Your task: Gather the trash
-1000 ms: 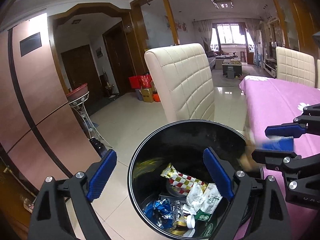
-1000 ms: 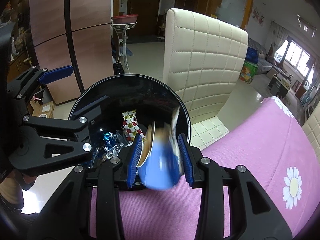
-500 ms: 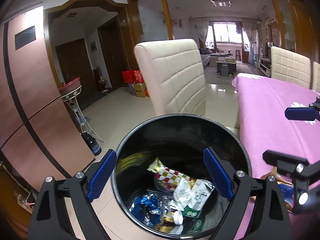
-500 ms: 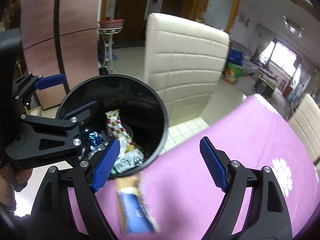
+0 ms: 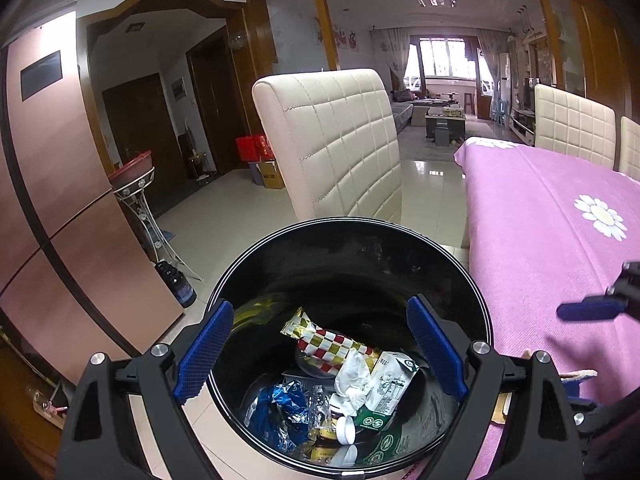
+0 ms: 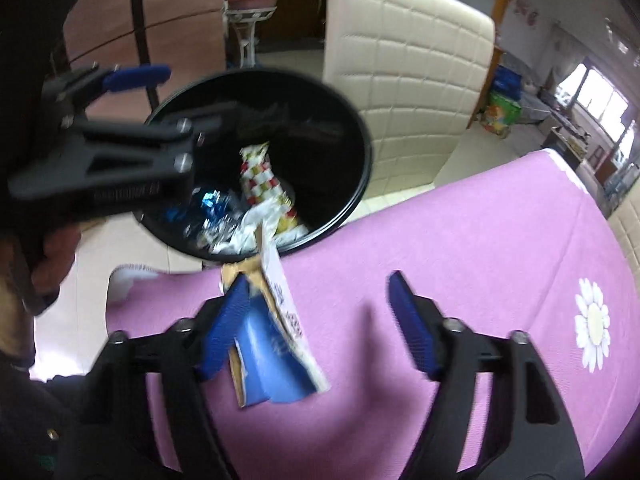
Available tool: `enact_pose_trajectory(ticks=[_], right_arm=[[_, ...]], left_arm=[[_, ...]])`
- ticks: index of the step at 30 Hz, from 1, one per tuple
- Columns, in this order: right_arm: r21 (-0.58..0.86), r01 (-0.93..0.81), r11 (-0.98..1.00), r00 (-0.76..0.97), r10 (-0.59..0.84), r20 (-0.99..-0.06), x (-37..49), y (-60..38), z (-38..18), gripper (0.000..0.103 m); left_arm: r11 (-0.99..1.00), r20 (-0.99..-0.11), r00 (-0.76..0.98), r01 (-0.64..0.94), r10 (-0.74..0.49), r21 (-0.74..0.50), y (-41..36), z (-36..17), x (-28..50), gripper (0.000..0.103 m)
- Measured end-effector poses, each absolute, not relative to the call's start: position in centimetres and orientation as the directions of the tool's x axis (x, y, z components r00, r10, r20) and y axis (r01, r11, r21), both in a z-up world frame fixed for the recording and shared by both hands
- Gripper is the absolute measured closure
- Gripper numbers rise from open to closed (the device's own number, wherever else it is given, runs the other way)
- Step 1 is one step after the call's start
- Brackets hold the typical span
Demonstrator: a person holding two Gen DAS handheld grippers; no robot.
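Blue flattened carton [image 6: 276, 344] at table edge – right gripper [image 6: 316, 328] jaws just narrowing, left pad touching, right clear; left gripper [image 5: 320, 348] wide, straddling bin [image 5: 476, 300] rim.

This was a home, the dining area of an open flat. A table [image 5: 532, 216] under a pink daisy cloth stood among cream quilted chairs [image 5: 340, 148], with a copper-coloured fridge [image 5: 60, 200] at one side. Beyond wooden pillars [image 5: 320, 16] lay what looked like a sitting room, with a sofa [image 5: 402, 106], a coffee table [image 5: 446, 120] and a curtained window [image 5: 448, 58].
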State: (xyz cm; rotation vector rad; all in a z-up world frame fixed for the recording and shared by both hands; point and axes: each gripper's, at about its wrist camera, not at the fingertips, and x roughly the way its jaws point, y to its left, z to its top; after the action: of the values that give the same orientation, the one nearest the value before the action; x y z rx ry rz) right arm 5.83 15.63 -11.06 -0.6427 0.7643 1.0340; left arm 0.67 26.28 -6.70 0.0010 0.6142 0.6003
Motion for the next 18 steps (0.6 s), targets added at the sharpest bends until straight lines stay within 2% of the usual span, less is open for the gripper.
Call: enact_pose_trajectory(ticks=[1,2,4,7,18], right_arm=[[-0.106,-0.923,0.369,0.295,0.505,-0.811,5.8,15.6,-11.2,0.048],[-0.089,-0.929,0.360,0.276,0.509,-0.815,5.8,15.6,-11.3,0.052],[-0.063,-0.936,0.346,0.248,0.523,-0.816,5.8,15.5,-11.3,0.075],[-0.105,-0.940,0.326,0.276,0.541,-0.795,5.0,15.5,-10.8,0.090],[-0.131,-0.927,0.352,0.325,0.577,-0.750,6.0,18.3,-8.7,0.091]], left_arm=[[0.831,-0.542,0.653,-0.529,0.529,0.174,26.3,-6.7,0.6,0.017],[0.831,-0.545,0.651,-0.529,0.528,0.173,26.4,-6.8,0.6,0.017],[0.830,-0.550,0.648,-0.530,0.527,0.170,26.5,-6.9,0.6,0.017],[0.832,-0.553,0.648,-0.530,0.523,0.165,26.4,-7.0,0.7,0.017],[0.813,-0.529,0.645,-0.556,0.551,0.170,27.0,-6.5,-0.3,0.017]])
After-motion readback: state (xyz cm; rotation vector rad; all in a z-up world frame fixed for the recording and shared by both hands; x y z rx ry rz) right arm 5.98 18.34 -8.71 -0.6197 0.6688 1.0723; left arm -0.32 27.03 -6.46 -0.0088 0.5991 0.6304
